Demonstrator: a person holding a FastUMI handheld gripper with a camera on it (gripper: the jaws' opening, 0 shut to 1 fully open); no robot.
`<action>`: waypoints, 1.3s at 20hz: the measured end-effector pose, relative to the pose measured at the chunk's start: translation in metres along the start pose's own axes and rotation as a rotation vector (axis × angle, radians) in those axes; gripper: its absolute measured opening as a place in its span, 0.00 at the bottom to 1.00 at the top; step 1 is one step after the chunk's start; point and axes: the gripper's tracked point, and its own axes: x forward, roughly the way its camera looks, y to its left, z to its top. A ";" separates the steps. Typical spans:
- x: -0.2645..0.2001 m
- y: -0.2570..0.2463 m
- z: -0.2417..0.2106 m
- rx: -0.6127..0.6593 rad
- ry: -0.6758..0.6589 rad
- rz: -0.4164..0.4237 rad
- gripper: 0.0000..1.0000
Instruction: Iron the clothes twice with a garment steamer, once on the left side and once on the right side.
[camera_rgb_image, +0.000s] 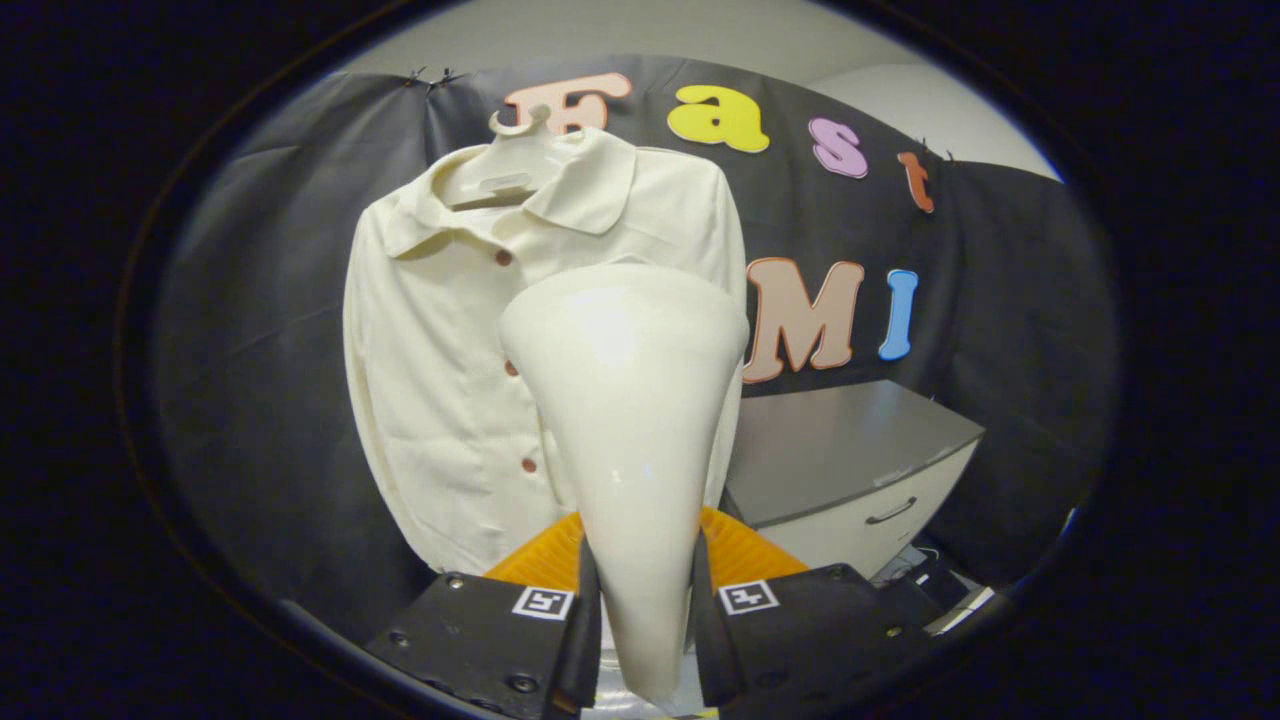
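the gripper (640, 610) has both fingers pinched on the narrow handle of the steamer (630, 420), a glossy cream cone that widens toward its head. the head stands just in front of the shirt (440, 380) (whether it touches the cloth i cannot tell). the shirt is pale cream with small brown buttons and a rounded collar, on a hanger (510, 165) against the black wall. a grey cabinet (850, 450) sits off to the right.

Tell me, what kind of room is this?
Probably a small demo booth rather than a home. A shirt hangs on a hanger against a black cloth wall, with a drawer cabinet beside it. The gripper has its jaws shut on a steamer aimed at the shirt.
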 end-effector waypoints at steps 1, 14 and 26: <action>0.009 -0.007 0.012 -0.001 -0.009 -0.010 0.39; 0.084 -0.014 0.069 0.002 -0.058 0.005 0.38; 0.107 -0.029 0.002 0.016 -0.071 -0.076 0.39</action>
